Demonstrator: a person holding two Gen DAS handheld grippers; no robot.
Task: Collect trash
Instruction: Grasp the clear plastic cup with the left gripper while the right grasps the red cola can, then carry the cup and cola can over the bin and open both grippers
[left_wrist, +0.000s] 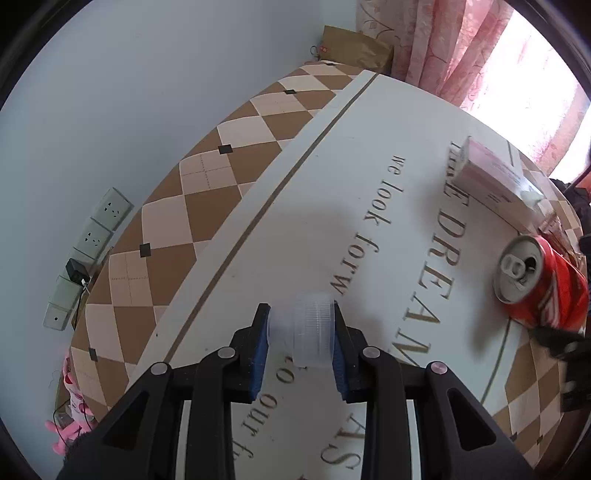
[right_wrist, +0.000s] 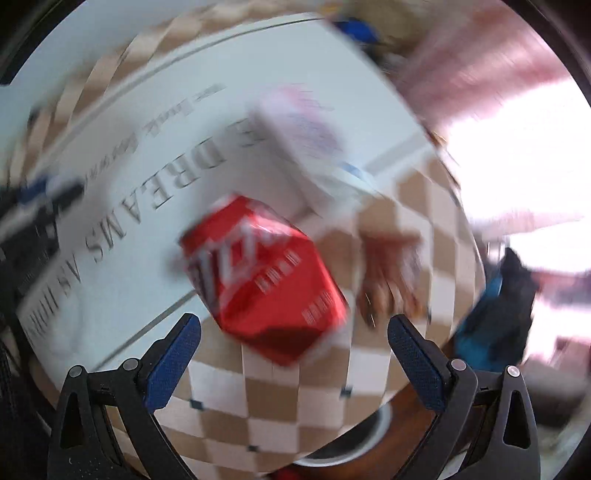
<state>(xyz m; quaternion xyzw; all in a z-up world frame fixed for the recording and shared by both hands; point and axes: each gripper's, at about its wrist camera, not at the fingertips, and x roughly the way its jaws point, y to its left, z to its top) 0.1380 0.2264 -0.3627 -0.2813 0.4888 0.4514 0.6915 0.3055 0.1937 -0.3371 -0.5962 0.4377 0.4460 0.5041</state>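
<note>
My left gripper (left_wrist: 301, 321) is shut on a clear ribbed plastic bottle cap (left_wrist: 312, 332), held just above the white table (left_wrist: 258, 206). A crushed red soda can (left_wrist: 539, 284) lies on its side at the right of the table. In the blurred right wrist view the same can (right_wrist: 266, 280) lies just ahead of my right gripper (right_wrist: 293, 328), which is open and empty with its blue pads wide on either side. A pink and white carton (left_wrist: 495, 177) lies beyond the can; it also shows in the right wrist view (right_wrist: 306, 140). A brown crinkled wrapper (right_wrist: 391, 269) lies right of the can.
The table top has a brown and cream checked border (left_wrist: 177, 206) and printed lettering. A brown paper bag (left_wrist: 354, 48) and pink curtains (left_wrist: 461, 48) stand behind it. Wall sockets (left_wrist: 92, 236) are at the left. A white bin rim (right_wrist: 351, 439) shows below the table edge.
</note>
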